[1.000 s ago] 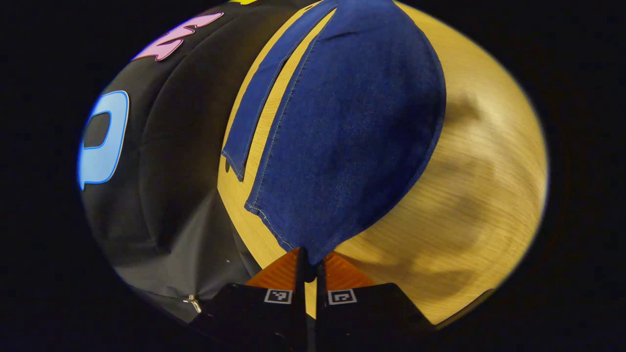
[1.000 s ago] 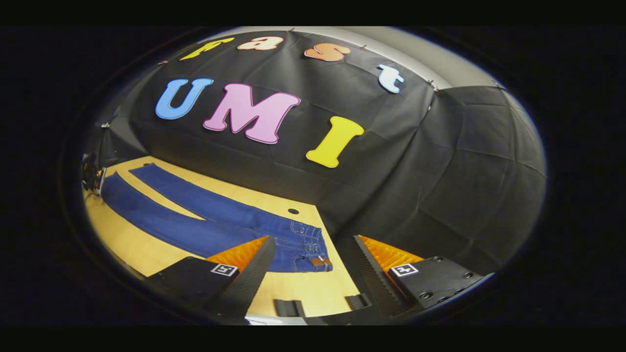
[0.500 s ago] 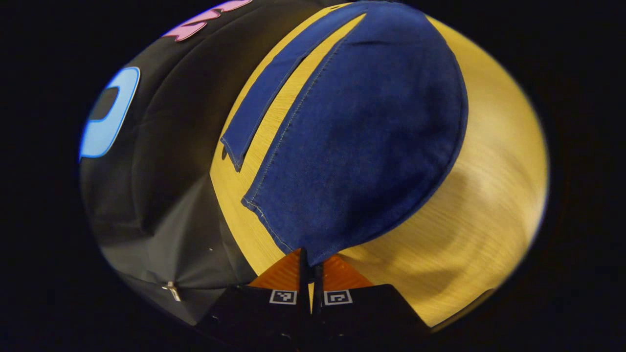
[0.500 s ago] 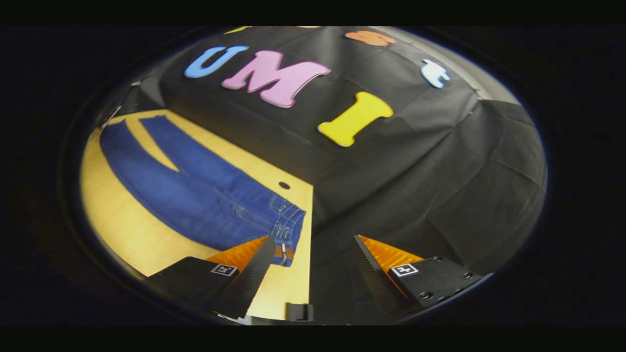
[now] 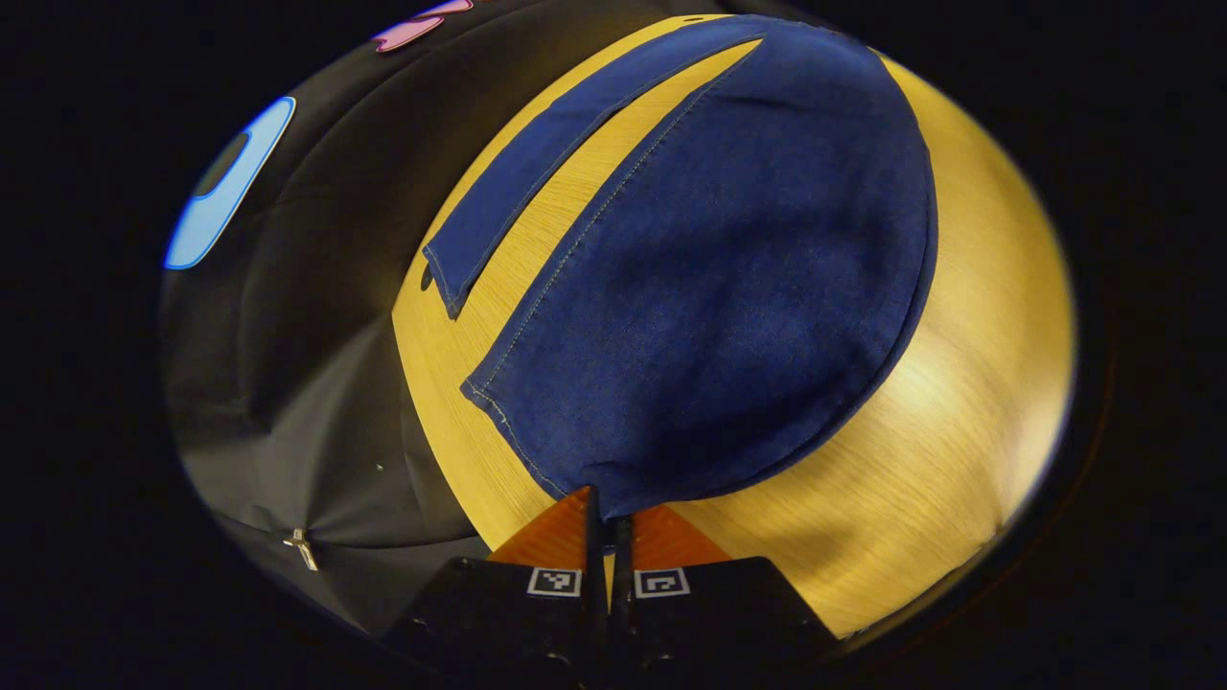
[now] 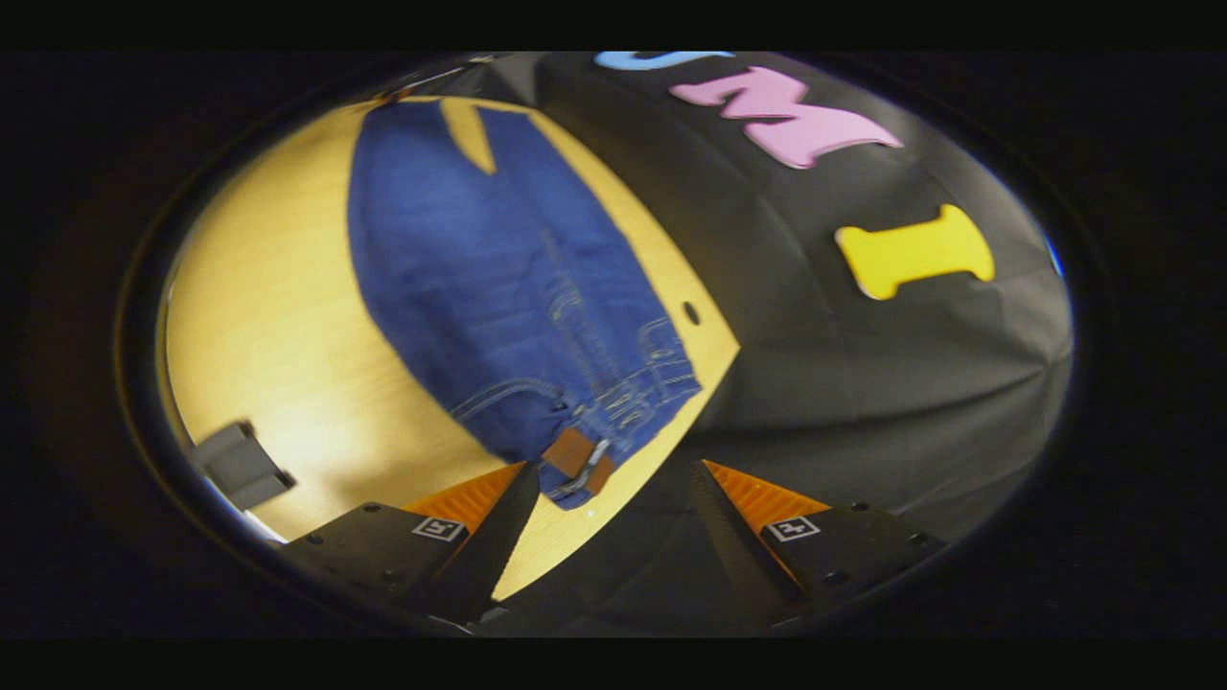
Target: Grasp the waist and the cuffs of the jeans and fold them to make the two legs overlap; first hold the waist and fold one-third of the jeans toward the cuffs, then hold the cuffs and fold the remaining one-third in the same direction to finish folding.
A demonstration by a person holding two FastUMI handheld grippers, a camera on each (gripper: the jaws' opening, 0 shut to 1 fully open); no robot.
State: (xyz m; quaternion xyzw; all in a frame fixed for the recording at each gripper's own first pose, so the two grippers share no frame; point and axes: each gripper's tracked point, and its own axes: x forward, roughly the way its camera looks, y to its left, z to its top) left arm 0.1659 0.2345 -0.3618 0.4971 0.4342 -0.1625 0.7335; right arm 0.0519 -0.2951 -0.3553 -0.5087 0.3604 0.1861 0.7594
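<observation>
Denim jeans (image 5: 729, 287) cuff pinched by left gripper (image 5: 608, 517) fingers; right gripper (image 6: 613, 498) fingers spread above waist

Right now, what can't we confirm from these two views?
- Left gripper view: the left gripper is shut on the near cuff; how far the cloth reaches between the fingers is hidden by the fingers themselves.
- Left gripper view: the waist end of the jeans is cut off at the top edge.
- Right gripper view: the open right gripper hovers by the waist; the cuffs are cut off at the top edge.
</observation>
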